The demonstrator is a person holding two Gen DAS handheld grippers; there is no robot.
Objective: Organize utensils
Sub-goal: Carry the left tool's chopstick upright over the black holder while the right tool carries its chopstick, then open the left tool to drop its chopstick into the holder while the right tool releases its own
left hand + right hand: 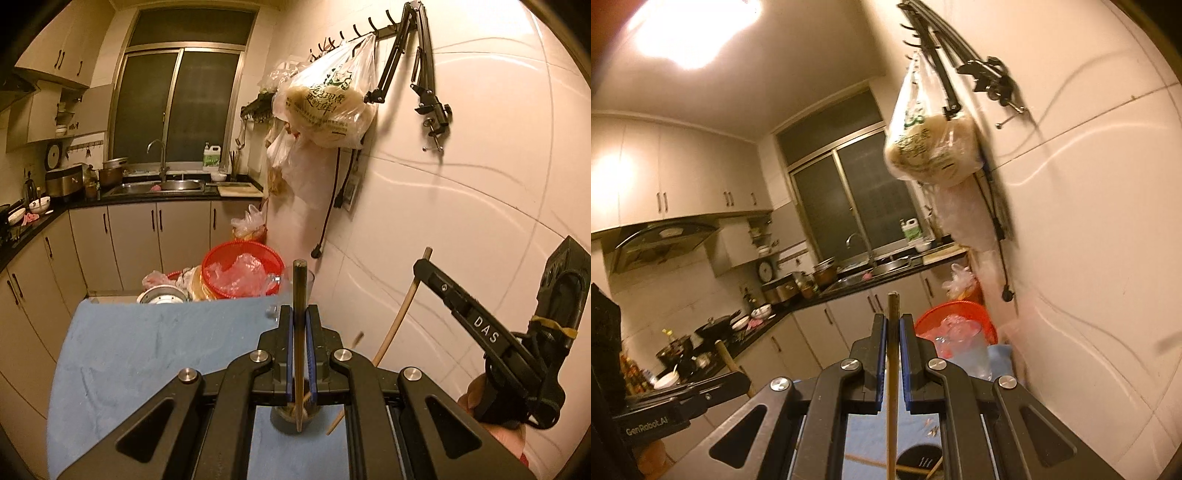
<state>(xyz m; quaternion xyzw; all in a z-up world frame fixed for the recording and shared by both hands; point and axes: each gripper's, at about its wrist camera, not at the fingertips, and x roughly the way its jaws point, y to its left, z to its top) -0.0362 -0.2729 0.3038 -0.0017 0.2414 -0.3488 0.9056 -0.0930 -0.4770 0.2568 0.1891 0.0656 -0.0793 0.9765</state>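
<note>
- Left wrist view: our left gripper (pixel 300 325) is clamped on a dark chopstick (pixel 299 295) held upright above the blue cloth (pixel 147 350).
- Right wrist view: our right gripper (pixel 894 334) pinches a second chopstick (pixel 893 369) above a dark holder (pixel 919 459).

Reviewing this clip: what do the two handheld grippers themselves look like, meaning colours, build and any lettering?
Both are black linkage grippers with silver round pivot bolts, triangular cut-outs in the outer arms and blue pads inside the fingers. From the left wrist view, the right gripper has white "DAS" lettering on a finger and a yellow band around its body. From the right wrist view, the left gripper carries white "GenRobot.AI" lettering. No sleeves show.
</note>
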